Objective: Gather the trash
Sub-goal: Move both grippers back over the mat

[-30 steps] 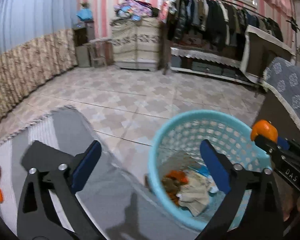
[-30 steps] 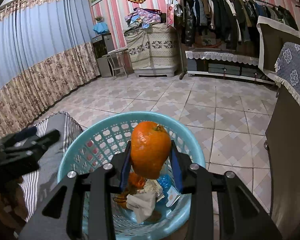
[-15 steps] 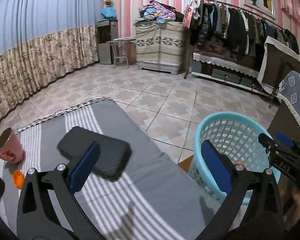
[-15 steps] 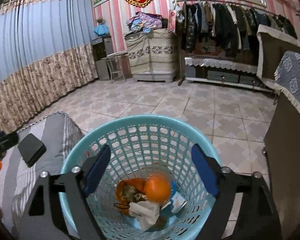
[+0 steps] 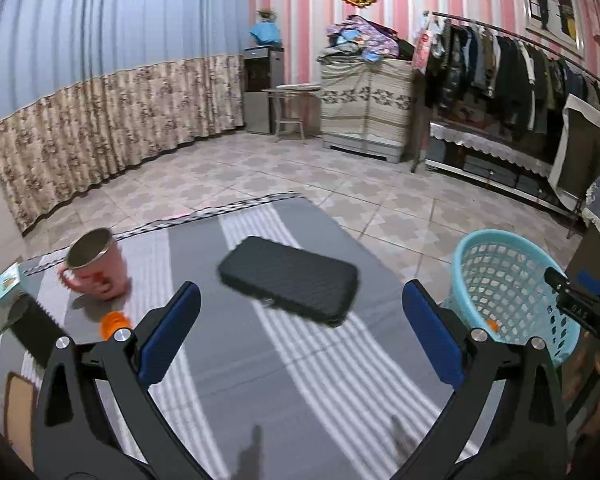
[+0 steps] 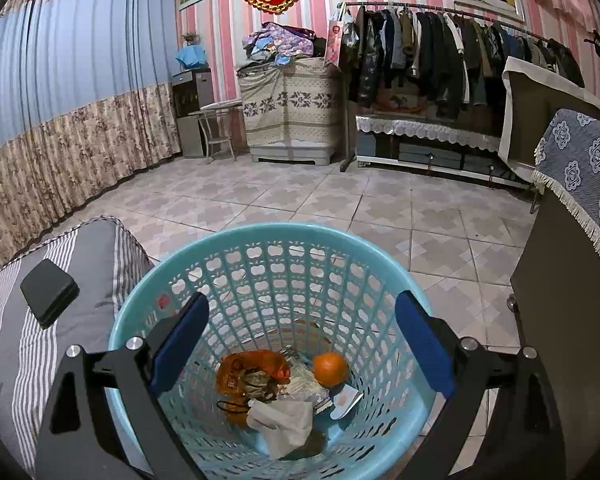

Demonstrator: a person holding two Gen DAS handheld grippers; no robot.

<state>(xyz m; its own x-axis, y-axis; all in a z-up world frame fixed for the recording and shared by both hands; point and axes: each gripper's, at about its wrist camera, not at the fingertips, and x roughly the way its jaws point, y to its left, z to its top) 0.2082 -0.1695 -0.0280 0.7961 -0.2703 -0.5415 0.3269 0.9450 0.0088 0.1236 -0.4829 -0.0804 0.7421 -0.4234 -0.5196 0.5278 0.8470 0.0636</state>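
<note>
The right gripper point(image 6: 302, 340) hangs over the blue basket point(image 6: 260, 236), jaws opening wide, nothing between them. The orange point(image 6: 331, 367) lies at the basket's bottom among wrappers. The left gripper point(image 5: 300, 336), wide open and empty, hovers over the striped cloth point(image 5: 260, 380).

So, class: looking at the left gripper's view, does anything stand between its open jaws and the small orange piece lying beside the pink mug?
Nothing visible does. The orange piece lies on the striped cloth just beyond the left gripper, at its left finger. The pink mug stands behind it, the black case off to the right.
</note>
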